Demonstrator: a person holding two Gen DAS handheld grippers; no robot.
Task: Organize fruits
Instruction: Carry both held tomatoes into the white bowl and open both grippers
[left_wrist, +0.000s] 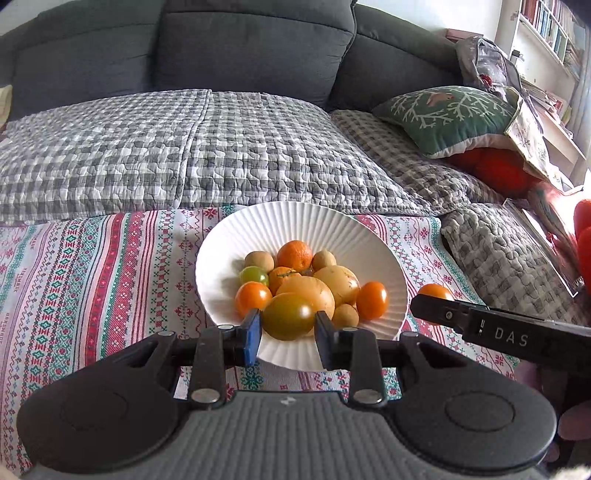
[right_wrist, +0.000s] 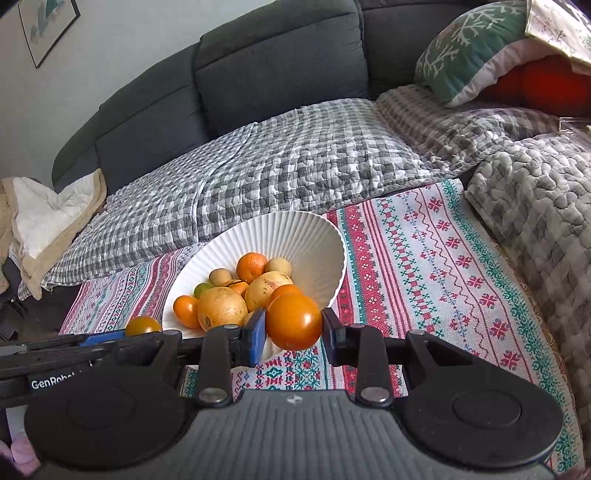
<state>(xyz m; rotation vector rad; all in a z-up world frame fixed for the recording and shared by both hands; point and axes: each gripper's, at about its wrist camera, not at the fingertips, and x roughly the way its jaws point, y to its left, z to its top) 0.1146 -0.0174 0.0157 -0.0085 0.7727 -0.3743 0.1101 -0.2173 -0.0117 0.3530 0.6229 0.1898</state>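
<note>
The left gripper (left_wrist: 288, 325) is clamped on a glossy, greenish-orange tomato (left_wrist: 289, 315) over the ribbed white bowl (left_wrist: 295, 221) on the woven patterned cloth (left_wrist: 92, 266); the right gripper (right_wrist: 293, 326) pinches a smooth orange tomato (right_wrist: 294, 322) beside that bowl's rim.

Left gripper (left_wrist: 288, 328) and right gripper (right_wrist: 293, 330): each has a ribbed grey housing flanked by two round black discs, with black linkage arms pinned by silver screws. The fingers (left_wrist: 252, 334) carry blue pads. White lettering marks the finger sides: "DAS" and "GenRobot".
</note>
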